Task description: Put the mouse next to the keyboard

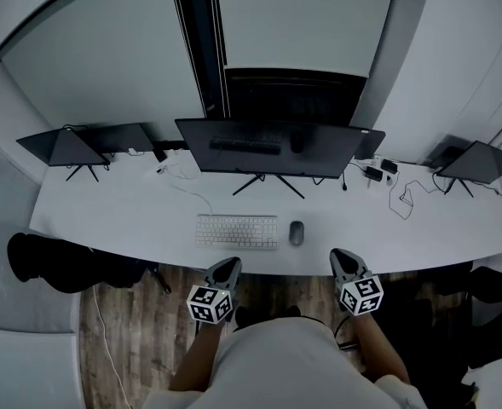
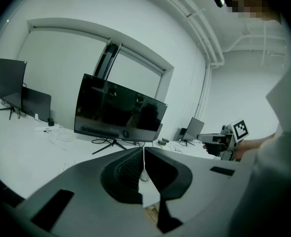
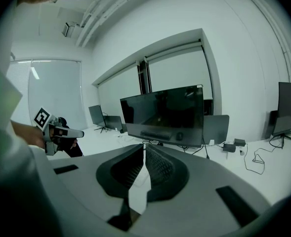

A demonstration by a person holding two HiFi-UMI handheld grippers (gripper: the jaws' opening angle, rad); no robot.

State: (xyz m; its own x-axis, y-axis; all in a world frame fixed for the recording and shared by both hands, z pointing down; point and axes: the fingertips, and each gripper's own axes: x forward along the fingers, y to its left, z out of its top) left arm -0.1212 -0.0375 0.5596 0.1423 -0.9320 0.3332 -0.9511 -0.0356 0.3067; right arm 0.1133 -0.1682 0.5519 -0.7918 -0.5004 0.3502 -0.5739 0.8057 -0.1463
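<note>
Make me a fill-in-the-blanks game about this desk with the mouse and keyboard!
1. The mouse lies just to the ____ of the keyboard.
2. The keyboard's colour is ____.
3. The big monitor stands ____ the keyboard.
4. The left tool and the right tool both have their jaws ____, with nothing between them.

Missing words: right, white, behind, shut.

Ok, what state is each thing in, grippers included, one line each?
Left gripper: shut, empty.
Right gripper: shut, empty.
Keyboard: flat on the desk.
Mouse: on the desk, right of the keyboard, not touching it.
Monitor: upright, screen dark.
</note>
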